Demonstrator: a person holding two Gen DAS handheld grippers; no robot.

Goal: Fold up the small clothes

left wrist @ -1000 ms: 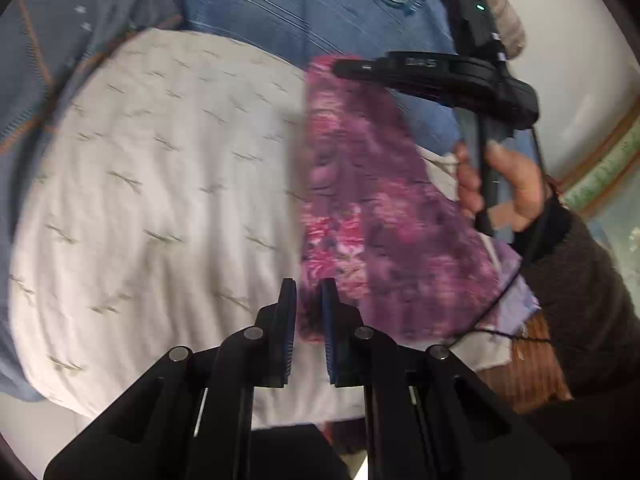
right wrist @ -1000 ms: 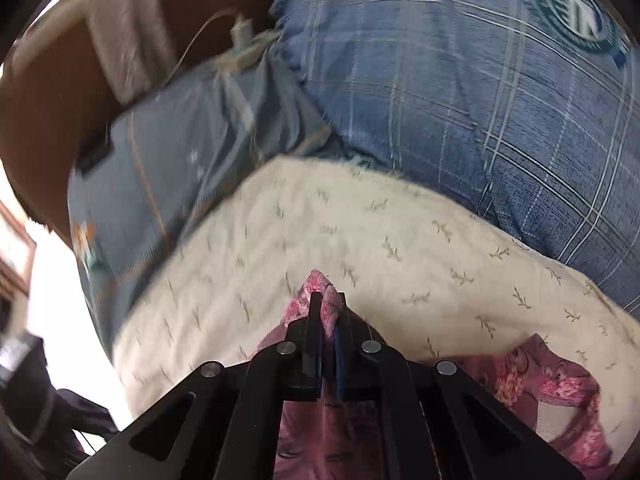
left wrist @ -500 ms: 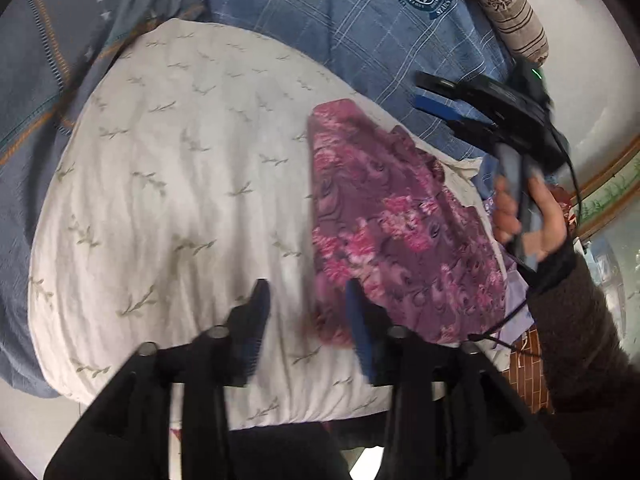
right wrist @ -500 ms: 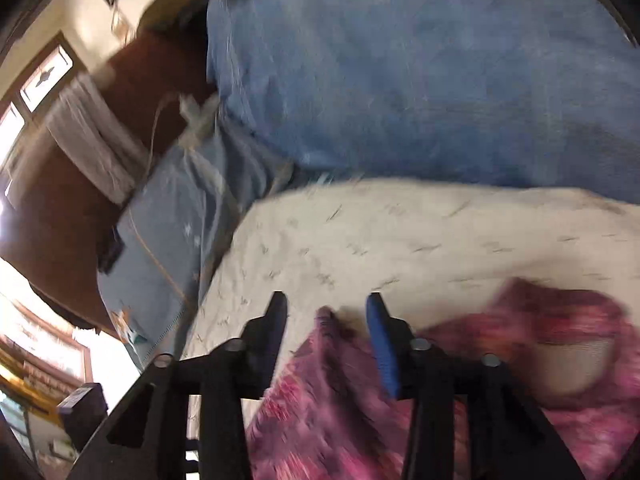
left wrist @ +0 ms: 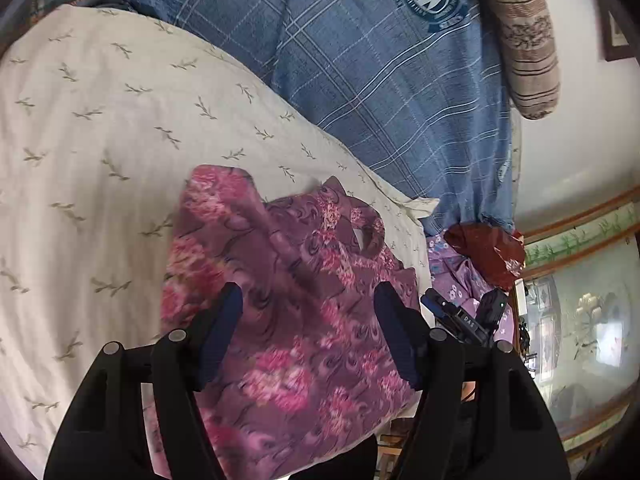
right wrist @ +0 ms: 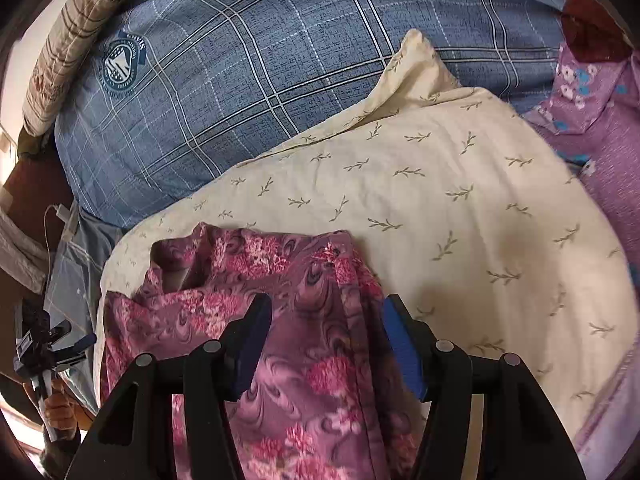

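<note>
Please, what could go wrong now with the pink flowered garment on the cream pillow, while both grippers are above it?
1. The flowered garment lies rumpled near its neck opening, so the fold may come out uneven.
2. It lies close to the edge of the cream pillow; a pull might drag it off.
3. Both the left gripper and the right gripper are opening with nothing held; a low regrasp could also pinch the pillow cover.

Left gripper (left wrist: 308, 334), right gripper (right wrist: 326, 340): jaws opening.

Blue plaid bedding (left wrist: 384, 92) beneath a cream leaf-print pillow (right wrist: 460, 216), pale wall (left wrist: 576, 140) behind.
</note>
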